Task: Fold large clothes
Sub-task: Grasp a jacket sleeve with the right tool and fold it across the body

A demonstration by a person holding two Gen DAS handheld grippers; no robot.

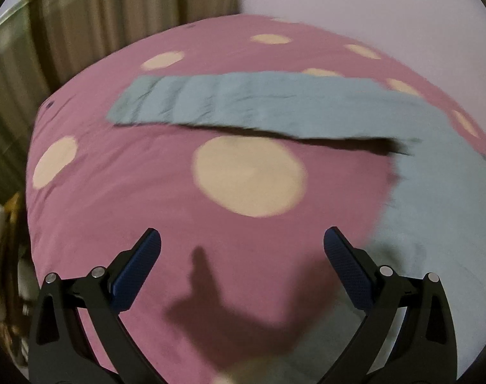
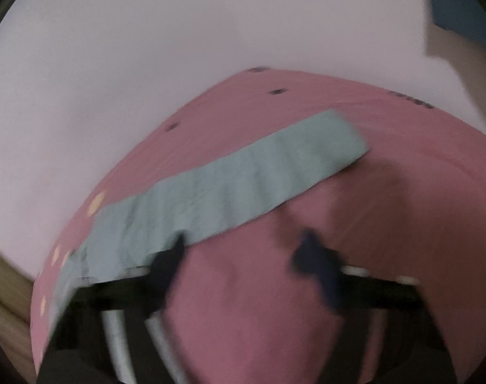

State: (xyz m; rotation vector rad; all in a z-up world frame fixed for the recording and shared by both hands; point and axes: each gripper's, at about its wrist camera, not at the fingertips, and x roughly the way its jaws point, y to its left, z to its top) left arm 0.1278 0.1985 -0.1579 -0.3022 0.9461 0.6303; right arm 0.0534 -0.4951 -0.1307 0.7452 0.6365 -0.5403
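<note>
Pink bed cover (image 1: 121,192) with cream dots (image 1: 249,176), filling most of both views; pale wall (image 2: 147,64) behind, striped curtain (image 1: 83,25) past the far left corner in the left wrist view.

Light blue-grey garment (image 1: 243,102) spread flat on the bed. Long narrow part stretched across the far half of the bed, its end (image 1: 131,102) toward the far left edge. Near edge of that strip lifted a little, dark shadow beneath. Wider part (image 1: 434,208) running down along the bed's right side toward the near edge. Same strip in the right wrist view (image 2: 227,192), diagonal from near left toward the far right of the bed, square end up right. Creases across the width, otherwise smooth.

Left gripper (image 1: 243,249) over the near part of the bed, fingers (image 1: 140,262) wide apart, nothing between them, only pink cover and the gripper's own shadow below. Right-hand finger just beside the garment's wide part; contact not clear.

Right gripper (image 2: 243,246) heavily motion-blurred. Fingers (image 2: 172,256) partly apart, no cloth between them, pink cover showing in the gap. Left-hand finger overlapping the near edge of the strip in view; touching or above it, cannot tell.

Wooden furniture edge (image 2: 3,288) at lower left beyond the bed.
</note>
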